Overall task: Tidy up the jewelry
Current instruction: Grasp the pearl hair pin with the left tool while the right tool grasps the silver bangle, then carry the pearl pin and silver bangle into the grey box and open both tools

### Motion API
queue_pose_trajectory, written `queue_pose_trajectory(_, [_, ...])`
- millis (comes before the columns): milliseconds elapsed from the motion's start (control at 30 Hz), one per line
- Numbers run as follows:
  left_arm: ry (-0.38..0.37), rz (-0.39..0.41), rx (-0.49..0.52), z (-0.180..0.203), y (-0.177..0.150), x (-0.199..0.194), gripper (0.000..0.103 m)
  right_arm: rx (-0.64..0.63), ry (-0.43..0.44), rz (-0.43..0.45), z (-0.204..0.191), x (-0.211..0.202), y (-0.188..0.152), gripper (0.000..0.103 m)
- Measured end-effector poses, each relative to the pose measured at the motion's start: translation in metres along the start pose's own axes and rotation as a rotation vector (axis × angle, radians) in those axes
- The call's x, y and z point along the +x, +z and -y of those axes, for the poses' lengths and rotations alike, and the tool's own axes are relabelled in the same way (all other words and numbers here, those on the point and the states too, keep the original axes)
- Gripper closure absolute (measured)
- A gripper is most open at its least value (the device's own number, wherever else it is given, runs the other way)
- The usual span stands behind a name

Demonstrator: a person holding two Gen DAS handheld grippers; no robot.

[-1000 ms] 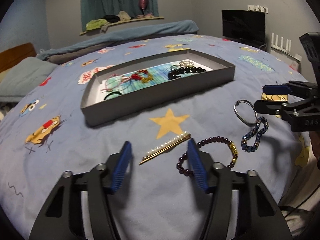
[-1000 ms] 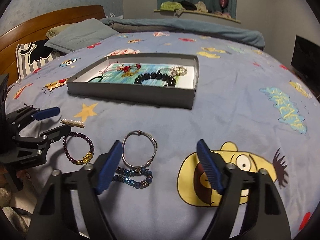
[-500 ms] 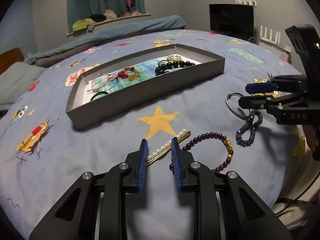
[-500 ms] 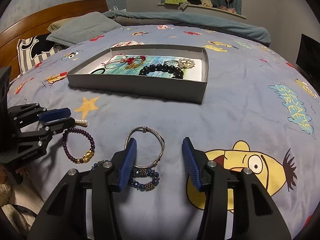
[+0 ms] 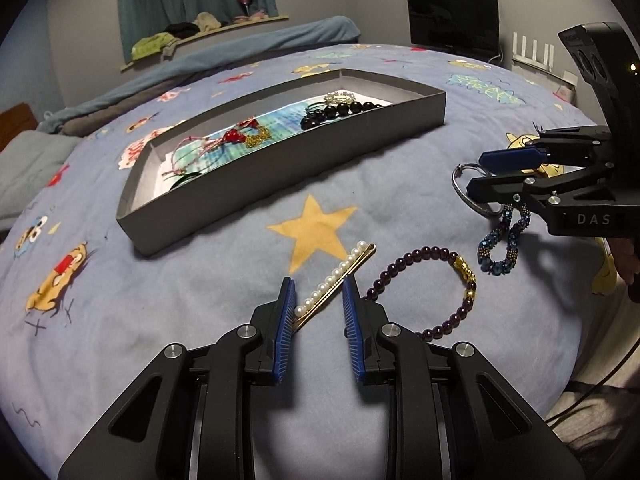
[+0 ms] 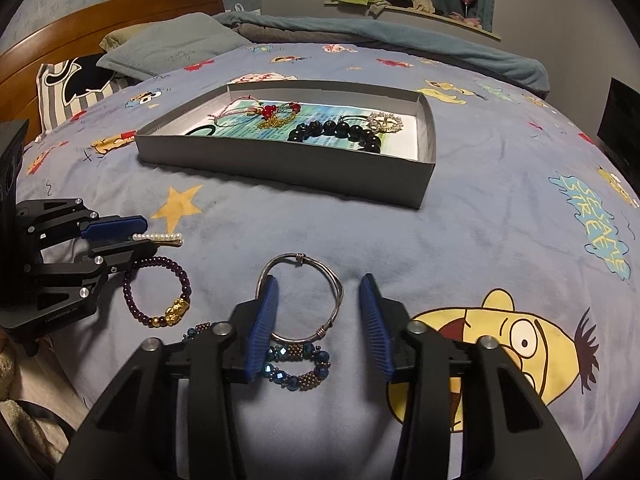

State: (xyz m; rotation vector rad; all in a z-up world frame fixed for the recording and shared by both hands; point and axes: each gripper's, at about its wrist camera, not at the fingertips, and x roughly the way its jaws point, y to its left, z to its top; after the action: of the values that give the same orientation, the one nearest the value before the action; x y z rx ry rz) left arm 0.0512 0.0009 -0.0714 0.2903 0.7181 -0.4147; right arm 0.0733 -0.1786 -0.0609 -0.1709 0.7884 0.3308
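A grey box (image 5: 280,164) (image 6: 280,164) on the bedspread holds several pieces of jewelry. A pearl hair clip (image 5: 336,280) (image 6: 158,237) lies on the bed with its near end between the fingers of my left gripper (image 5: 318,292), which is part open around it. A purple bead bracelet (image 5: 424,280) (image 6: 160,292) lies to its right. My right gripper (image 6: 316,300) is open around a silver bangle (image 6: 302,298) (image 5: 460,188). A blue beaded bracelet (image 6: 298,364) (image 5: 500,240) lies under it.
The bedspread (image 6: 480,220) is blue with cartoon prints. Pillows (image 6: 168,48) and a wooden headboard (image 6: 100,16) are at the far left. A black monitor (image 5: 452,24) stands beyond the bed. The bed edge is close in front of both grippers.
Both grippers narrowed from wide open and moved forward. The left one now straddles the hair clip's near end. The right one straddles the silver bangle.
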Motion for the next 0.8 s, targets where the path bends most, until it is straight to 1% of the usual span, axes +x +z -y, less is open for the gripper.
queue_pose_trajectory(100, [0.006, -0.004, -0.009, -0.003, 0.0, 0.002, 0.086, -0.011, -0.002, -0.009, -0.001, 0.003, 0.0, 0.078])
queue_pose_trajectory(167, [0.009, -0.003, -0.022, -0.005, 0.0, 0.004, 0.088, -0.013, 0.009, -0.016, -0.001, 0.005, -0.001, 0.093])
queue_pose_trajectory(200, [0.01, 0.002, -0.029, -0.005, 0.001, 0.004, 0.089, -0.011, 0.016, -0.018, -0.001, 0.006, 0.0, 0.095])
queue_pose_trajectory(300, [0.02, 0.02, -0.048, -0.007, 0.002, 0.002, 0.094, -0.01, 0.018, -0.005, -0.002, 0.005, 0.0, 0.097])
queue_pose_trajectory(467, [0.015, 0.052, -0.079, -0.011, 0.004, -0.005, 0.094, -0.02, 0.011, 0.046, -0.004, -0.005, 0.002, 0.098])
queue_pose_trajectory(633, [0.027, 0.084, -0.097, -0.013, 0.006, -0.015, 0.094, -0.004, -0.003, 0.095, 0.0, -0.016, 0.005, 0.098])
queue_pose_trajectory(800, [0.024, 0.114, -0.104, -0.015, 0.017, -0.03, 0.094, 0.018, -0.007, 0.135, 0.006, -0.026, 0.018, 0.098])
